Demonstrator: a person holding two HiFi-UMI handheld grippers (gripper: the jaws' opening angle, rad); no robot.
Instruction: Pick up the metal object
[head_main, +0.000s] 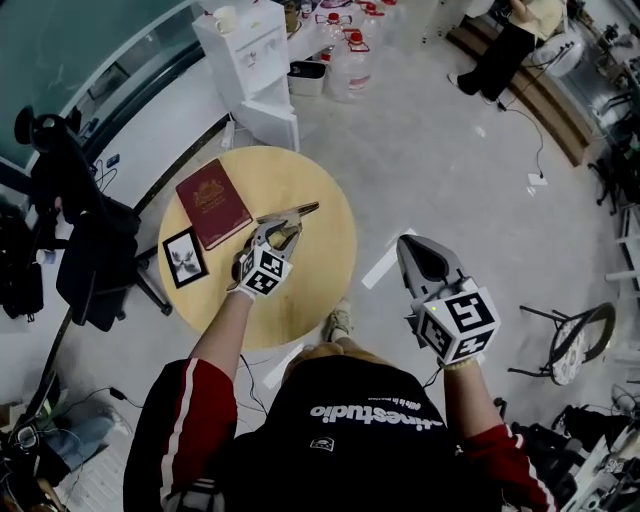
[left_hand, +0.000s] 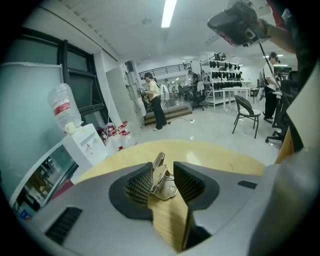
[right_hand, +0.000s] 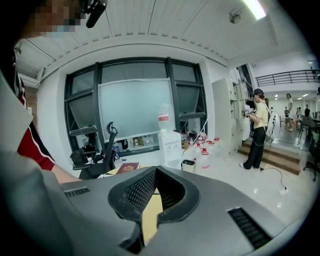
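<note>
While mid-table (head_main: 320, 290), metal object (left_hand: 165, 189) between jaws.

Seeing a pale yellow wood-grain table (head_main: 320, 290), plus a maroon book (head_main: 213, 203) with a gold emblem and a black picture frame (head_main: 185, 257) with a white mat. Spotting a shiny silver metal clip (left_hand: 165, 186). Also noticing grey on the left gripper (head_main: 283, 228) and right gripper (head_main: 408, 245), black meshy pads (left_hand: 137, 185), black-and-white squares on the cube (head_main: 462, 322), and a red sleeve (head_main: 195, 400) with white stripes.
</note>
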